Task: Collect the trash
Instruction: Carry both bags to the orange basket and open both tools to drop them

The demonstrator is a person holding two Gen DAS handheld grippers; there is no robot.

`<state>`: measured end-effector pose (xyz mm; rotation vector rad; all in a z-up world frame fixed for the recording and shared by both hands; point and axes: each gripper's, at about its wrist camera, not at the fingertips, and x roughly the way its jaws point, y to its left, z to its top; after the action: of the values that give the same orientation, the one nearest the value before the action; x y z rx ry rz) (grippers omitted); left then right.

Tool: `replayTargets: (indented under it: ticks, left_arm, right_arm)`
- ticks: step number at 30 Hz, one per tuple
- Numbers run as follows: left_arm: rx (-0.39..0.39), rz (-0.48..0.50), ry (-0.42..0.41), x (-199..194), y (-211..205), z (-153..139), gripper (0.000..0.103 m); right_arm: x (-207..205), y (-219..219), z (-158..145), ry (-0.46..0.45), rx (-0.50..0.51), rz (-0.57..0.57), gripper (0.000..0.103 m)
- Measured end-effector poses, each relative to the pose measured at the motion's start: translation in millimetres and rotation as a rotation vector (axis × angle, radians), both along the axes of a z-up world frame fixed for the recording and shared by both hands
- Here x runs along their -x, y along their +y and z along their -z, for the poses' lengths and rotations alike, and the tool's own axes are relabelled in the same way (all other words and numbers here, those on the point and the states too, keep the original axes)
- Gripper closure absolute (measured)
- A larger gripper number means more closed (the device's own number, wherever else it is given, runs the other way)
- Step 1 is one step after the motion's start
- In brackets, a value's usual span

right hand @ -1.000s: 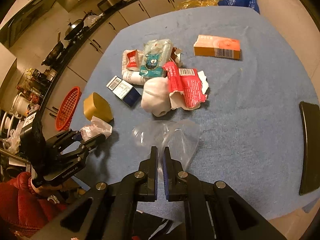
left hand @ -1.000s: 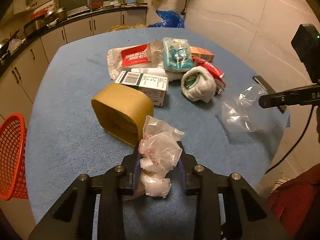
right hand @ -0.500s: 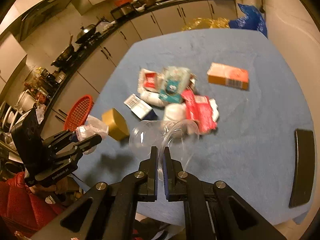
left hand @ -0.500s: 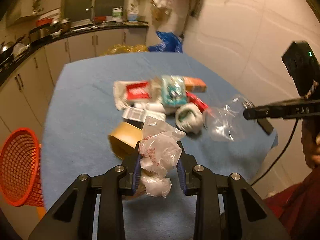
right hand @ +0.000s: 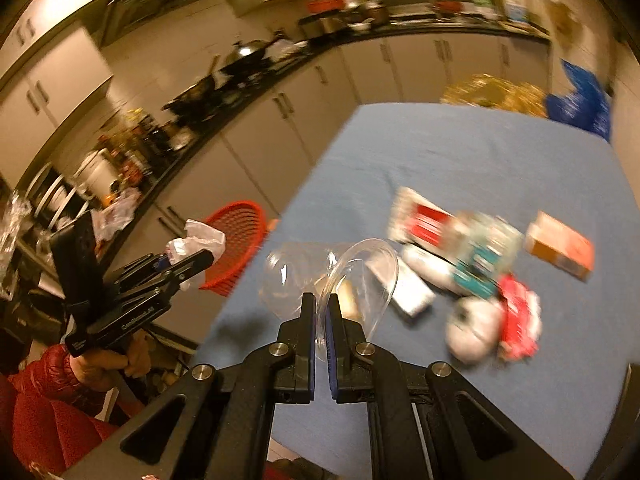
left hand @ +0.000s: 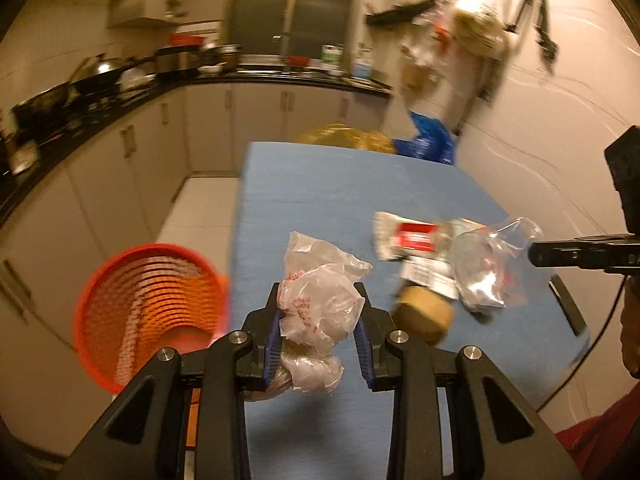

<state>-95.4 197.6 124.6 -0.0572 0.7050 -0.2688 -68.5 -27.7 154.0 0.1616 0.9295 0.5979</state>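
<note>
My left gripper is shut on a crumpled white plastic bag, held in the air above the table's left front corner. The same crumpled bag shows in the right wrist view in front of the red basket. My right gripper is shut on the rim of a clear plastic container, lifted over the blue table. That clear container hangs from the right gripper's tip at the right of the left wrist view. The red mesh basket stands on the floor left of the table.
Wrappers, a white roll, an orange box and a tan block lie on the blue table. A black flat object sits at its right edge. Kitchen cabinets and a cluttered counter run along the left. A person's red sleeve is low left.
Both grippers rose off the table and swung left, carrying the white bag and the clear container. The red basket has come closer into view. The table items now look farther away.
</note>
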Motion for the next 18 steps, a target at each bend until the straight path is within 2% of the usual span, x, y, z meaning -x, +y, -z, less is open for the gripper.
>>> replayTargets:
  ticks: [7, 13, 18]
  left_arm:
    - [-0.020, -0.126, 0.020, -13, 68, 3, 0.072]
    - [-0.008, -0.210, 0.042, -28, 121, 13, 0.072]
    - [0.007, -0.235, 0.070, -44, 142, 26, 0.072]
  right_arm:
    - [-33, 93, -4, -0.012, -0.022, -0.109, 0.098]
    - [-61, 165, 1, -0.026, 0.015, -0.169, 0.098]
    - [-83, 211, 11, -0.033, 0.063, -0.208, 0.098]
